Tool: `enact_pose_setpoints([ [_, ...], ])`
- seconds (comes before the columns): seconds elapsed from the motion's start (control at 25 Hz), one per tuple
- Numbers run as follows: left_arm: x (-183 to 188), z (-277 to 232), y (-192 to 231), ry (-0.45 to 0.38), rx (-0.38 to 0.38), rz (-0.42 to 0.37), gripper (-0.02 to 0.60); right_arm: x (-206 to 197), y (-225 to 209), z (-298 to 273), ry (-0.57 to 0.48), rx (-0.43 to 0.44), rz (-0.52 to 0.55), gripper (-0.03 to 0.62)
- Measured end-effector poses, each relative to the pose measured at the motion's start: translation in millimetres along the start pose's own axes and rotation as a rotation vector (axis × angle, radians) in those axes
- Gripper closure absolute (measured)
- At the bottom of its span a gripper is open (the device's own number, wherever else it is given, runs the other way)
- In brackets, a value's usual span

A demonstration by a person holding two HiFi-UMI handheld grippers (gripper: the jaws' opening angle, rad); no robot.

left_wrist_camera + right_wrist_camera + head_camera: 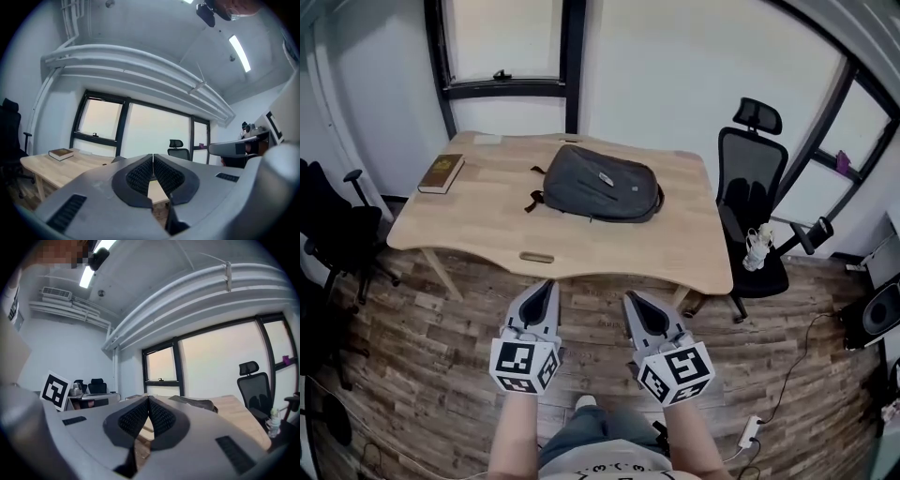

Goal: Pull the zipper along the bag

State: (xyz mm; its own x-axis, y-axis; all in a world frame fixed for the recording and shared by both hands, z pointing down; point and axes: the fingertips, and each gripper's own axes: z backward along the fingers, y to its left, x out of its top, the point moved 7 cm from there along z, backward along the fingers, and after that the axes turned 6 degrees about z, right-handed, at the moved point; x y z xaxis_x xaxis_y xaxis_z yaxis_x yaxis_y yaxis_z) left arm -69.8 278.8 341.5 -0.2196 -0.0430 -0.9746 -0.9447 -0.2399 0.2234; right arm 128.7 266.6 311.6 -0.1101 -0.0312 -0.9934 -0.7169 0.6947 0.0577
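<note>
You hold the left gripper (pixel 547 286) and right gripper (pixel 631 300) level, on the near side of the light wooden table (pixel 478 234), jaws pressed together on nothing, likely because nothing is within reach yet. The dark grey fabric backpack (pixel 595 185) lies flat at the table's far middle, well apart from both, its zipper pull too small to make out

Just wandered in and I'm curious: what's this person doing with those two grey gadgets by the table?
A person stands a little short of a wooden table, holding a two-jaw gripper in each hand. The left gripper and the right gripper are both shut and empty, pointing toward the table. A dark grey backpack lies on it untouched, with a brown book near the left corner. A black office chair stands at the right. No zipper pulling has started yet.
</note>
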Motion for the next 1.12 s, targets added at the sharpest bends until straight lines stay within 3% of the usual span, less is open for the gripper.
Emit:
enact_pose_setpoints([
  [0.24,-10,-36,40,0.04,0.018,0.028,0.565,-21,-21,-48,0.071,0.0,-0.046,0.542],
  [0.48,-20,-85,76,0.096,0.031,0.002,0.563,-39,-42,-112,0.111,0.029,-0.049,0.54],
  [0.6,-19,-119,98,0.123,0.028,-0.017,0.561,-50,-58,-155,0.137,0.045,-0.072,0.48],
  [0.76,-15,-171,129,0.176,0.004,-0.04,0.521,-68,-86,-211,0.199,0.029,-0.078,0.482],
  [1.12,-24,-271,172,0.285,-0.017,-0.082,0.518,-121,-146,-301,0.375,-0.041,-0.138,0.461],
])
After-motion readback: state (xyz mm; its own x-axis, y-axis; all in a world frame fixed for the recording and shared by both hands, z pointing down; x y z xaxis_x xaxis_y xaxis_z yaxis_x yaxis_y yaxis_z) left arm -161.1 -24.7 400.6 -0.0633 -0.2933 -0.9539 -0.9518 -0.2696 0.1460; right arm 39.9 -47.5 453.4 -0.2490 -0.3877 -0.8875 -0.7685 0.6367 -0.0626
